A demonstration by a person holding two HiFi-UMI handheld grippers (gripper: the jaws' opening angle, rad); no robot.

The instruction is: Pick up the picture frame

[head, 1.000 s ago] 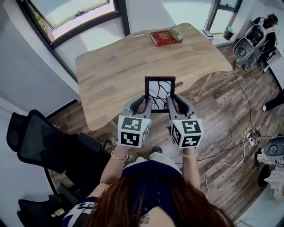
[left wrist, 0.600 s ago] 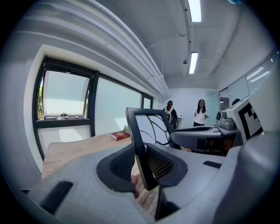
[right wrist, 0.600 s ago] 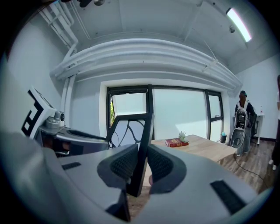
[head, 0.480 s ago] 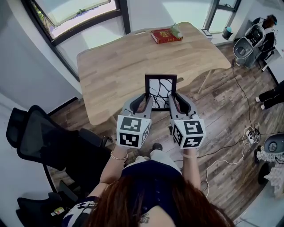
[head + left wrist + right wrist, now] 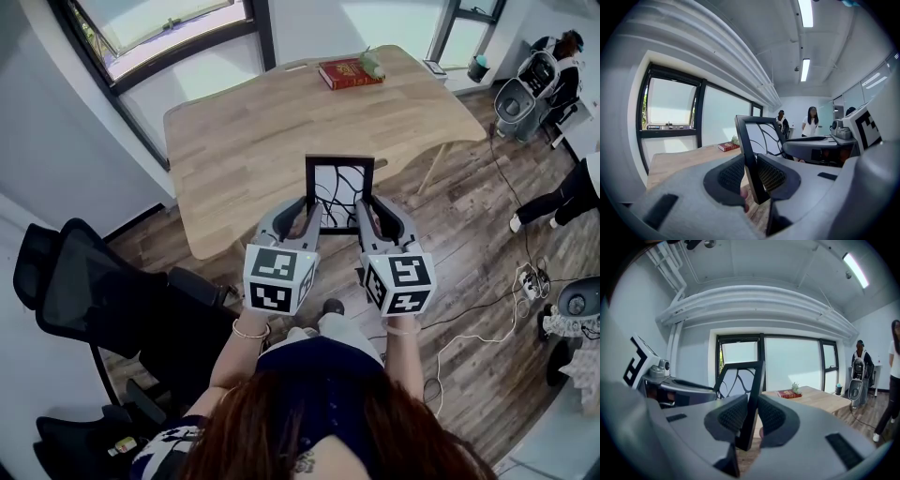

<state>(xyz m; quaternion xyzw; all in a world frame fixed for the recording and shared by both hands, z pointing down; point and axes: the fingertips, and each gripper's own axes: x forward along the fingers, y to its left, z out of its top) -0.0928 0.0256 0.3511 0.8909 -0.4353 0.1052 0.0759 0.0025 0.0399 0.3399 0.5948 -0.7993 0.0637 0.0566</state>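
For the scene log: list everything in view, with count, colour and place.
picture frame: one, black, upright, clamped between both tools
table: one, light wood, ahead
book: one, red, table's far end
small plant: one, green, beside the book
office chair: one, black, floor at left
person: one, dark trousers, right edge
left tool: one, grey, shut on the frame's left edge
right tool: one, grey, shut on its right edge
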